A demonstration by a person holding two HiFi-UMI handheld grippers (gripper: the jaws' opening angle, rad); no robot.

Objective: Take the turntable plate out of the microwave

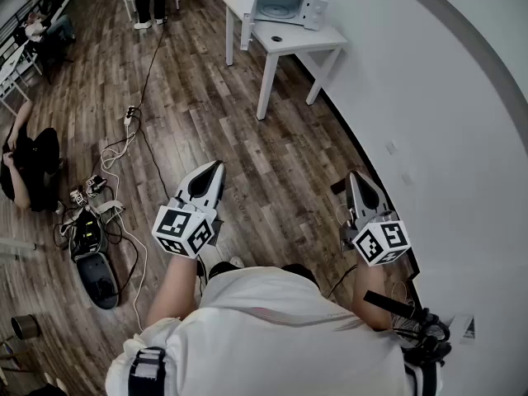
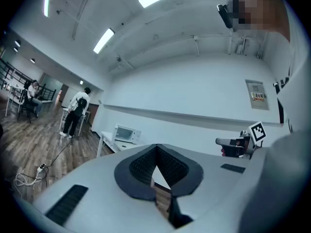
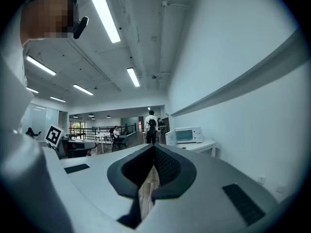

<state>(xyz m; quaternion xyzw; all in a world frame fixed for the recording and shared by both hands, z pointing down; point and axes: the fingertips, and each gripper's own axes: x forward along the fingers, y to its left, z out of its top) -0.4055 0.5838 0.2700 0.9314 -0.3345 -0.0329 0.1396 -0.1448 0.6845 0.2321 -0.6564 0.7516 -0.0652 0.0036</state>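
The white table (image 1: 309, 38) stands well ahead of you. At the table's far end sits the microwave (image 1: 287, 2), door closed (the plate does not show from here). Well short of the table, over the wood floor (image 1: 247, 139), you hold your left claw (image 1: 218, 167) and right claw (image 1: 353, 176) level, both pinched together on nothing.

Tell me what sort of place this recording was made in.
Probably an open-plan office or lab workspace, not a home kitchen: the microwave sits on a plain white table by a bare wall, cables trail across the wood floor, and ceiling strip lights run overhead.
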